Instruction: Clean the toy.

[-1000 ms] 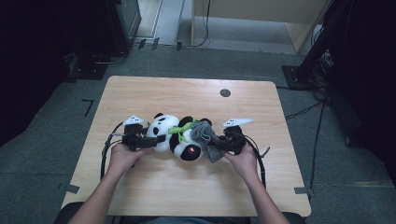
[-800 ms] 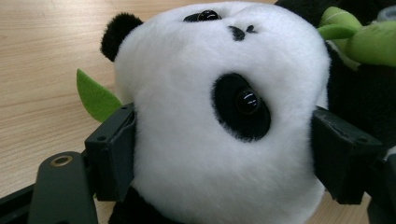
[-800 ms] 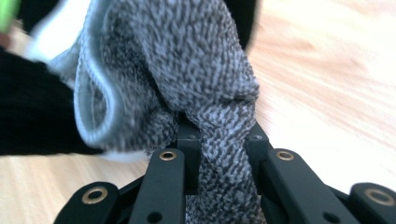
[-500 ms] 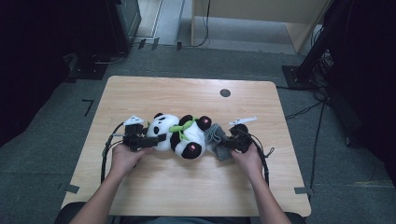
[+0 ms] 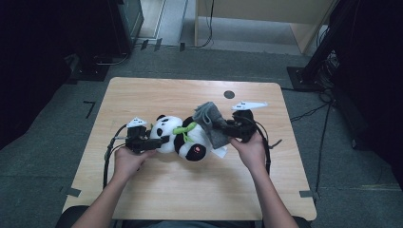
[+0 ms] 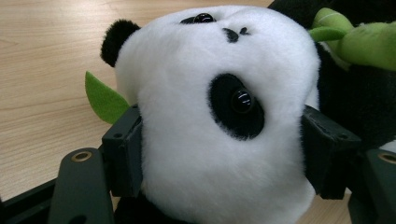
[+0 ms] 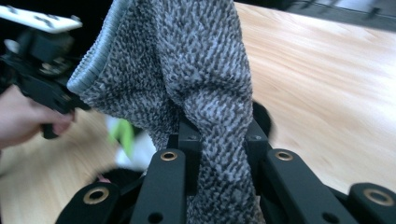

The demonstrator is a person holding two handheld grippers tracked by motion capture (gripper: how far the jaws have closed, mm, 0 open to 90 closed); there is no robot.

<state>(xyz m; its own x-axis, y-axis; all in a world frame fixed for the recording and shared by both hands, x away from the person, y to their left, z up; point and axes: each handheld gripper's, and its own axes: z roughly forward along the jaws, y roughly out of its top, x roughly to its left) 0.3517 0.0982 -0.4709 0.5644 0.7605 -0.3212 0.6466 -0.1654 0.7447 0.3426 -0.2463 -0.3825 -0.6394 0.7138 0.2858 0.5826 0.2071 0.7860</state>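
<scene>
With the left gripper (image 6: 219,154) closing onto the panda's head (image 6: 219,116), the right gripper (image 7: 217,140), clamped on the grey cloth (image 7: 187,74), should next peel it clear.

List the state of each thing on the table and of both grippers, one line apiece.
Plush panda: lying on its side on the table, head clamped at both sides.
Grey cloth: pinched and lifted, its free end standing up above the panda.
Left gripper: jaws have just been closing, pads now pressing the panda's head.
Right gripper: shut on the grey cloth.
Wooden table: flat, bearing the panda.
</scene>
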